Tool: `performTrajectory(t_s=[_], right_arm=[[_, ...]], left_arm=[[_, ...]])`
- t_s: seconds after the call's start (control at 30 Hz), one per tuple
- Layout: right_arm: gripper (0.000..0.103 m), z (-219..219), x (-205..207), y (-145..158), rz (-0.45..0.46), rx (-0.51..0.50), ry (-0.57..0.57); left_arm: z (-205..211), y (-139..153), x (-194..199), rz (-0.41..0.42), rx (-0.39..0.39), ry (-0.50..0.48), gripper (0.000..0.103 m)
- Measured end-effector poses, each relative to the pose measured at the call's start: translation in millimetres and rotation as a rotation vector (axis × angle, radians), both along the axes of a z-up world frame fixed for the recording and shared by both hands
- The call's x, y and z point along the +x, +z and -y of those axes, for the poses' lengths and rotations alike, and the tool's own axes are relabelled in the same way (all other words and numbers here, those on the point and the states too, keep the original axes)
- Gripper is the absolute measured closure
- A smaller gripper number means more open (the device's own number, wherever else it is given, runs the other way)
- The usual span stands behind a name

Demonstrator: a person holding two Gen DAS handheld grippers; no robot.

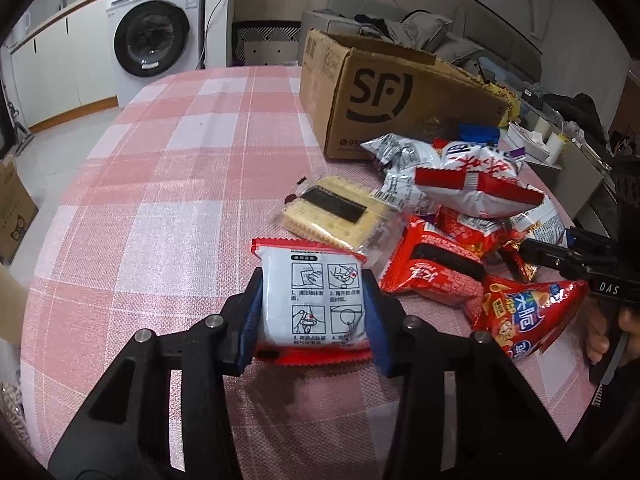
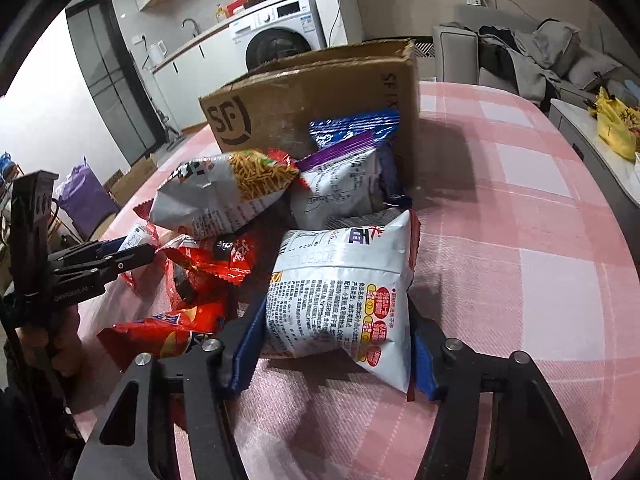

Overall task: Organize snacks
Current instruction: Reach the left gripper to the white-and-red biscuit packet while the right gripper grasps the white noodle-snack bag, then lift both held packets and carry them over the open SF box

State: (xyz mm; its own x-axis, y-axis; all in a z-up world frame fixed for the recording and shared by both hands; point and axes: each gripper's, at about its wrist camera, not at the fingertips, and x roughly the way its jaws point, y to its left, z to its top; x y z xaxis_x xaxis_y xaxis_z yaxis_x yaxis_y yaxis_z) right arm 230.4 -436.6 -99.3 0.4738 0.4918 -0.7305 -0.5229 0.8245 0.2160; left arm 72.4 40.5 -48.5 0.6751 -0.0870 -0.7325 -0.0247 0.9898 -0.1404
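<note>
On the pink checked tabletop (image 1: 168, 168), in front of the cardboard box (image 1: 384, 92): loose snack packets, two now in hand. Left claw (image 1: 313, 312), narrow, both blue pads pressed on the flanks of a small red-edged white packet (image 1: 312, 300) with printed instruction panels; packet sits square between the fingers, on the near side of the pile from the box. Right claw (image 2: 336, 344), closed on a white pillow bag (image 2: 340, 296) with dense text, which fills the gap and bulges above it, nearer than the box. Handling note, as judgement: both packets are soft and air-filled, so keep pressure modest, lift straight up to clear the neighbouring red bags (image 2: 208, 264), then carry over the box's open top, one claw at a time.
</note>
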Motion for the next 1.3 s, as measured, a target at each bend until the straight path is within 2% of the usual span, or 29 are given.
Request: performTrajectory(t_s=[0.43,0.8,1.3], right_arm=[[0.045,24.4,-21.3,21.3,0.081,0.049,-0.022],[0.045,31.9,-34.3,71.9,0.197,0.098,-0.014],[0.045,15.2,-8.9,128.7,0.27,0.157,-0.02]], left_arm=[[5.8,30.1,-14.9,0.091,-0.014,-0.012,0.061],[13.1,70.1,-15.4,0.185,0.003,-0.025,0.061],[34.5,122.3,15.1,0.272,0.026,-0.068,0.061]])
